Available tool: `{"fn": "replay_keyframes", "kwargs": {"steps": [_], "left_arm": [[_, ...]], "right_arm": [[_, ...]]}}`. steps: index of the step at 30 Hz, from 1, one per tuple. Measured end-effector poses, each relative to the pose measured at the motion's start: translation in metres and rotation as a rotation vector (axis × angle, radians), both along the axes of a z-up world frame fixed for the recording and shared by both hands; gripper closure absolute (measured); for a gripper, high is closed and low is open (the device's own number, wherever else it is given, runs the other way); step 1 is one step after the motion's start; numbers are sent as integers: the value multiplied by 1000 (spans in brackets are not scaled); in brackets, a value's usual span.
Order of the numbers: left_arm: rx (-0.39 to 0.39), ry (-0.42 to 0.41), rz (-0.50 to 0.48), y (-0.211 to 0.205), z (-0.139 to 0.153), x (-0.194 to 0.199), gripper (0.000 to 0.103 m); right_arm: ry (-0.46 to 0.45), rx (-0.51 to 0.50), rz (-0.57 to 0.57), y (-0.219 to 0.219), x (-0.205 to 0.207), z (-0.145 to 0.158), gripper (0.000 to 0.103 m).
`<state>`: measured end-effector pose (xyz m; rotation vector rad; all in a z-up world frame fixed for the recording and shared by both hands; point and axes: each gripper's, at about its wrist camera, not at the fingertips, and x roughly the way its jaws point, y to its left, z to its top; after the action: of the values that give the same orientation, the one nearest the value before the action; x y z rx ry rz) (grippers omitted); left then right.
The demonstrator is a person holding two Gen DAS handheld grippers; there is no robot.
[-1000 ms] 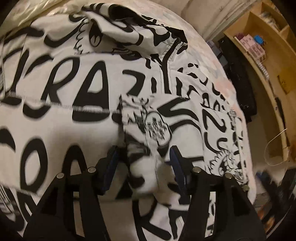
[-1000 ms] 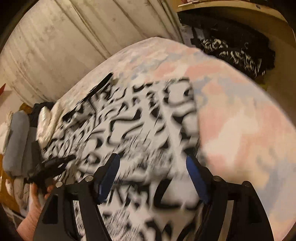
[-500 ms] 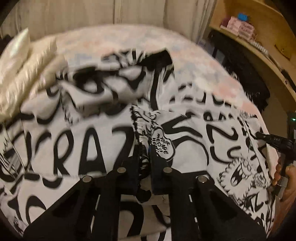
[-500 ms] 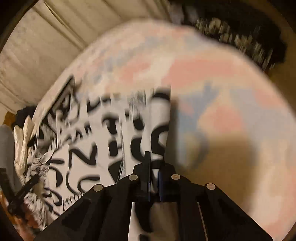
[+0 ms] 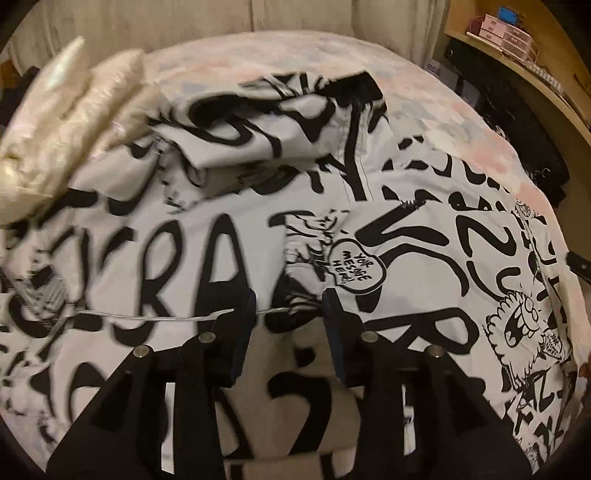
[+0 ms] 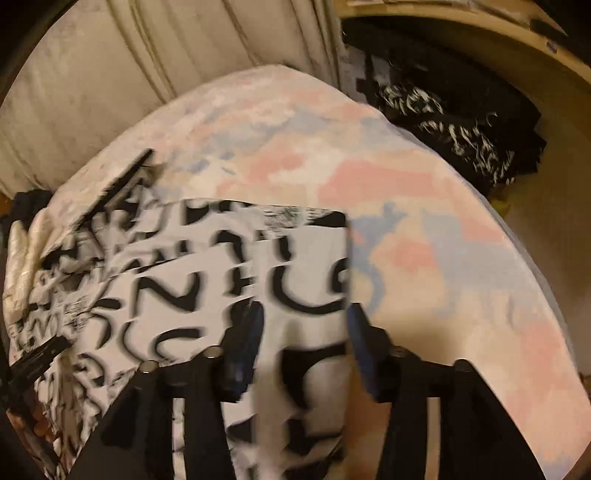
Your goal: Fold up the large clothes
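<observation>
The large garment, white with heavy black lettering and cartoon figures, lies spread over the bed, which carries a pastel pink-and-blue cover. In the left wrist view, the left gripper points down at the middle of the garment; its jaws are opening, stand partly apart, and a fold of the cloth sits between them without visible pressure from the blue pads. This view alone shows a folded-over flap with a speech-bubble print just ahead of the jaws, a bunched section with a black band at the far side, cream pillows at upper left touching the garment's far-left portion, and a wooden shelf with pink boxes at upper right. In the right wrist view, the right gripper is positioned over the garment's straight right-hand edge; its jaws are opening and stand about half apart, with the cloth edge between them, not clamped. This view alone shows the wide bare area of the bed cover to the right of the garment, a pale ribbed wall behind the bed, and dark patterned fabric heaped beside the bed at upper right. The right wrist view is motion-blurred; print details there cannot be read.
</observation>
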<state>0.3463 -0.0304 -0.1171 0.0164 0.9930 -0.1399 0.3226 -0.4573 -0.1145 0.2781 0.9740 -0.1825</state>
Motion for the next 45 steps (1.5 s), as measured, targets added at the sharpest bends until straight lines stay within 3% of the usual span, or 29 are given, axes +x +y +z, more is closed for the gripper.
{"fn": "replay_keyframes", "kwargs": {"steps": [2,5,9,12,14,17,19,20,22,23,24,30,39,45], "left_arm": [[9,-25,-1,1,9,-10,69],[-30,-39,-24,-12,18,-17,69],[-92,5,-63,-44,5,-21,69],[-68,49,-81,-69,-17,-27,69],[-17,56,-79,-78,-32,-30,69],[9,8,-115,-80,-36,-39,69],[3,11,-132,-79,-35,-42,69],[-9,18,-137,-78,-34,-44,69],[-28,27,-144,-77,-34,-45,69],[-31,29,-148,-76,-34,-45,69],[-30,31,-150,-77,-33,-47,69],[-8,32,-138,-76,-29,-49,62],[-58,4,-119,-61,2,-82,62],[-29,-25,-126,-51,22,-125,62]], "right_arm": [[-20,66,36,22,-15,6,41],[-30,133,102,66,-27,9,41],[57,262,172,132,-32,-15,42],[126,190,223,169,-46,-38,42],[129,70,251,184,-56,-45,42],[125,-53,215,171,-74,-40,44],[136,-132,121,138,-87,-38,44],[140,-156,60,116,-95,-37,63],[112,-28,30,80,-113,-35,87],[106,3,18,72,-119,-33,95],[104,18,10,65,-122,-31,96],[116,-35,-29,57,-133,-22,91],[69,27,-45,75,-149,-2,83],[37,84,4,100,-182,17,83]]}}
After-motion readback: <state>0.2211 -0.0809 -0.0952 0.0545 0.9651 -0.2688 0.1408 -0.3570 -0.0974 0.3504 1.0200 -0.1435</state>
